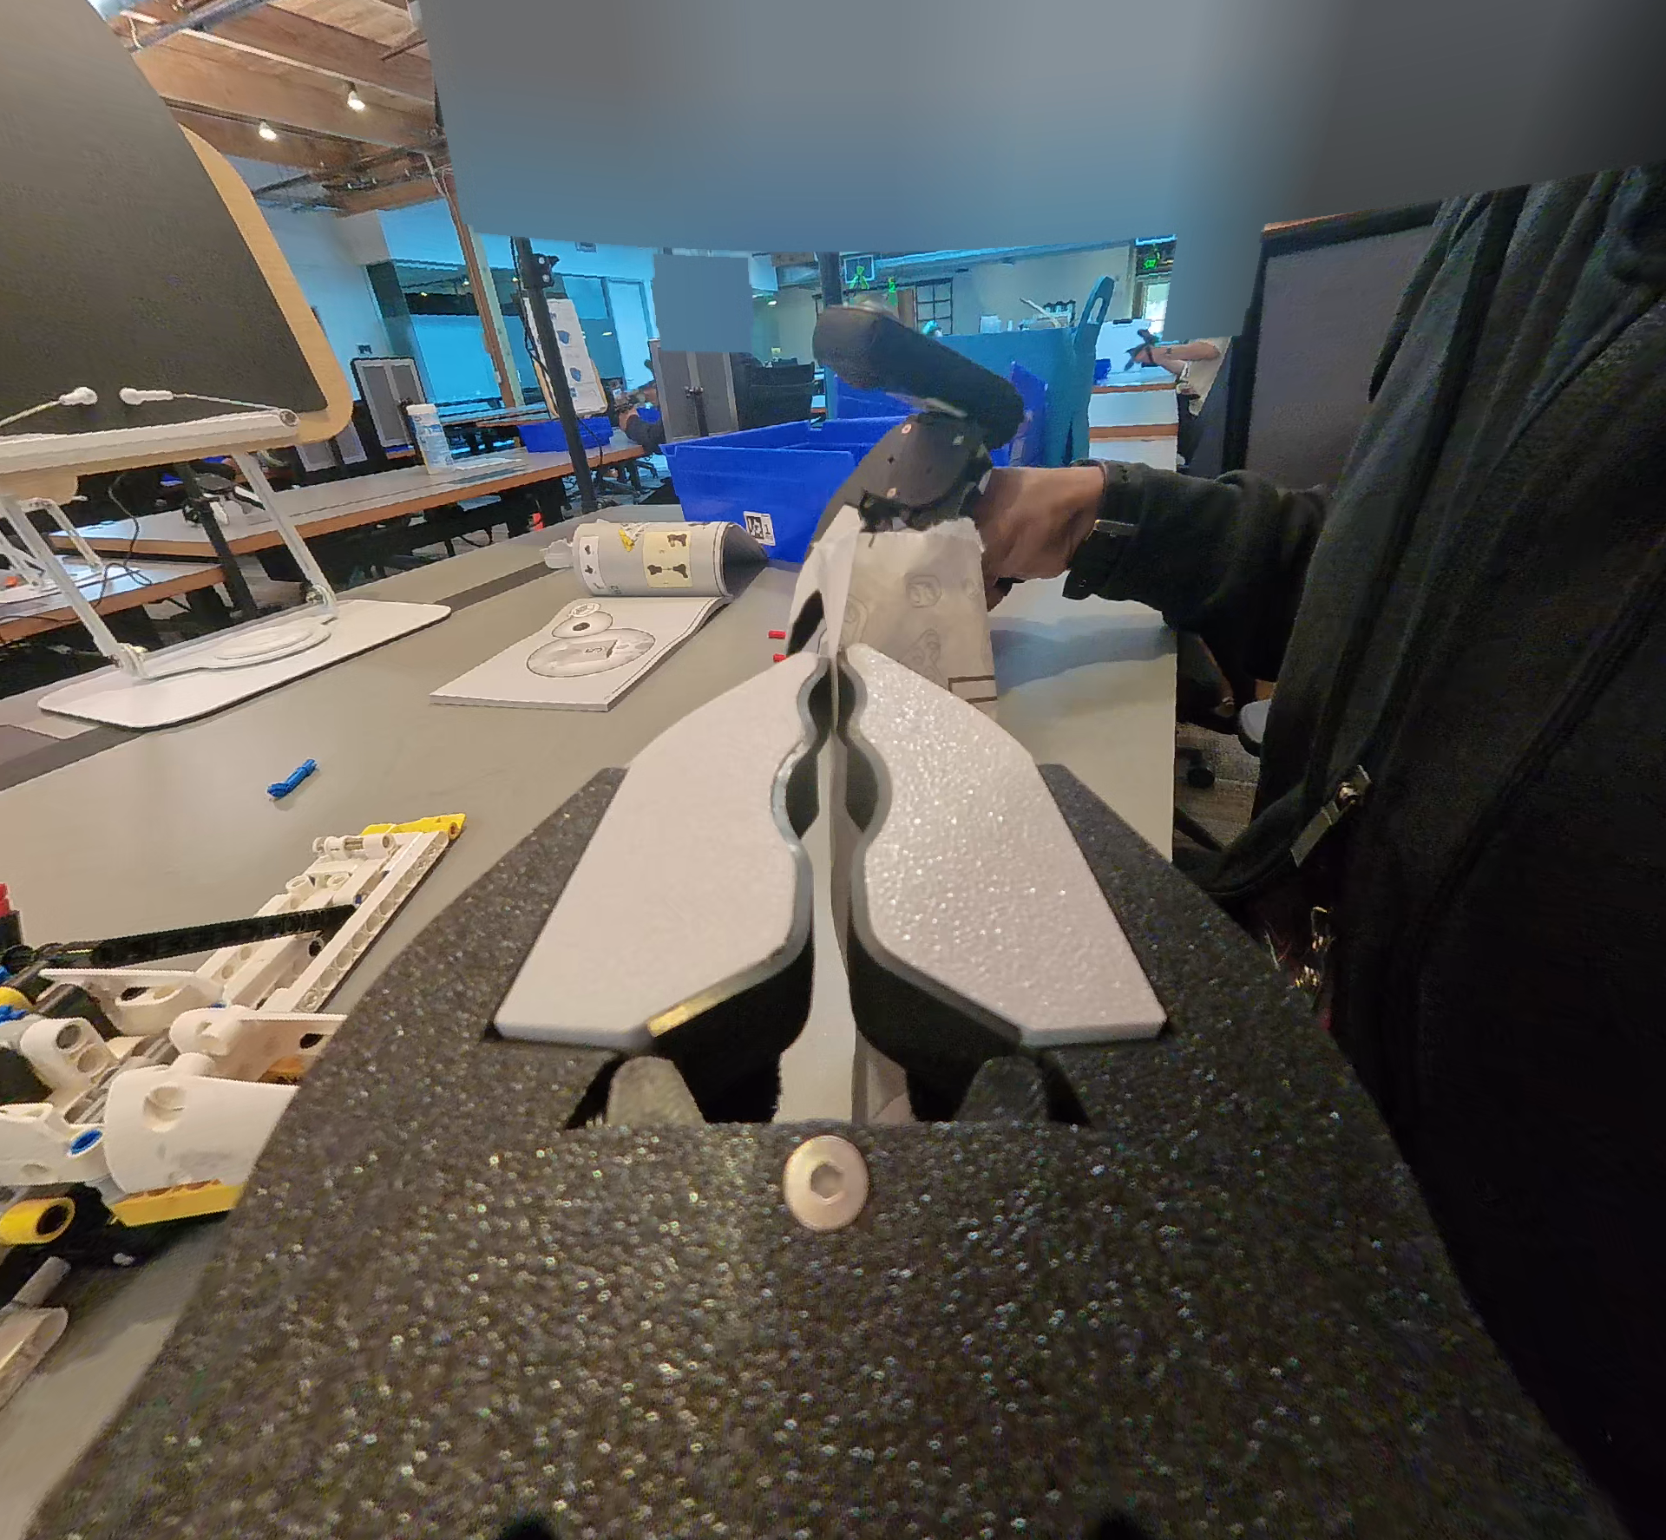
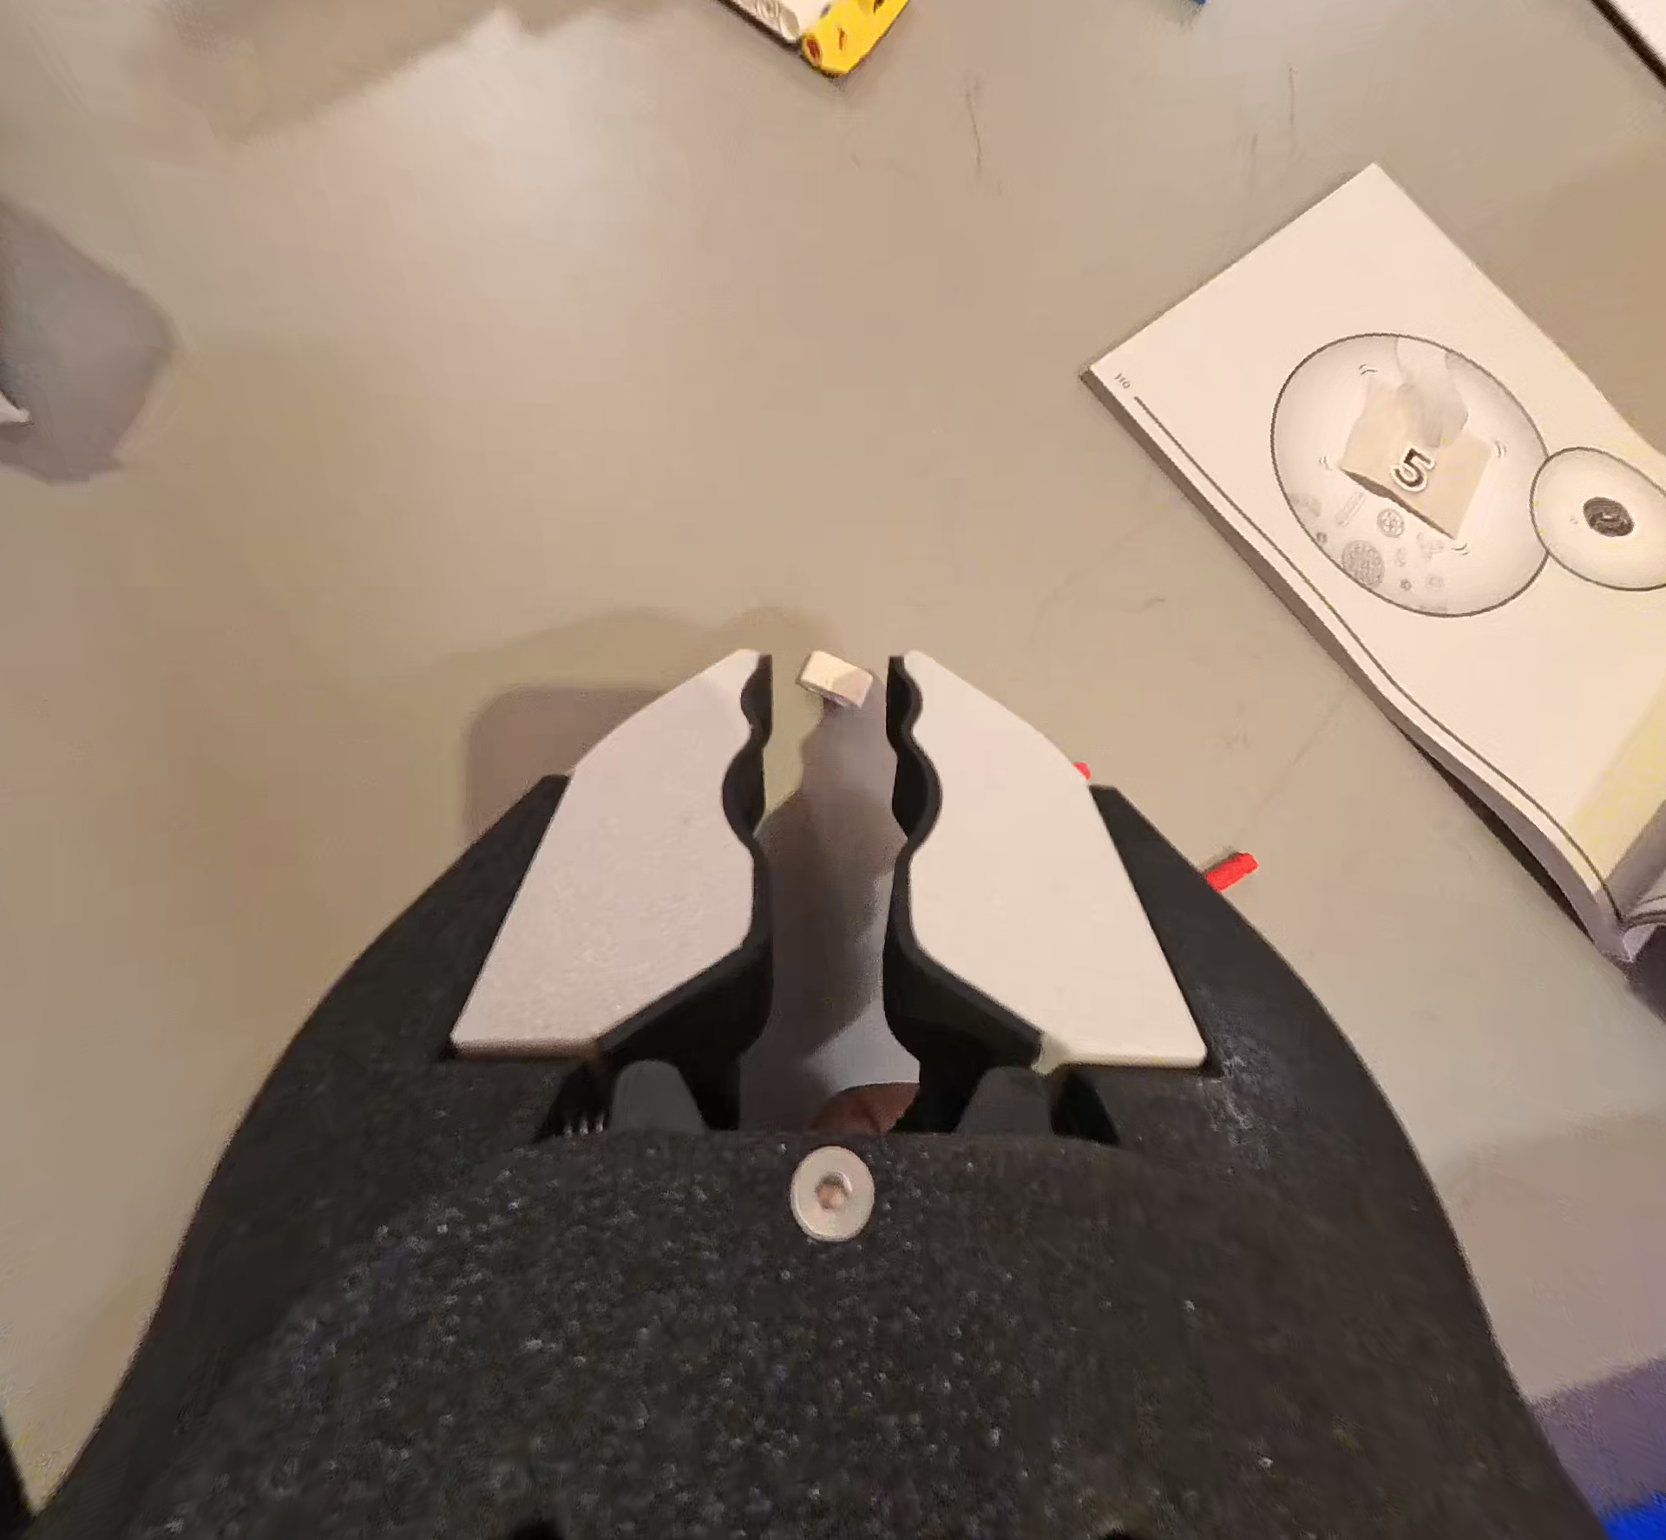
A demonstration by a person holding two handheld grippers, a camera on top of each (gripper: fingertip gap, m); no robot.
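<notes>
Left gripper [image 1: 834,667] clamped on one paper bag [image 1: 910,604]; right gripper [image 2: 829,667] part open, bag corner [image 2: 834,679] between, untouched. Two red pegs [image 2: 1228,870] at three o'clock.

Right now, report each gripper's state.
Left gripper: shut on a white paper bag.
Right gripper: open, pads clear of the bag's paper.
</notes>
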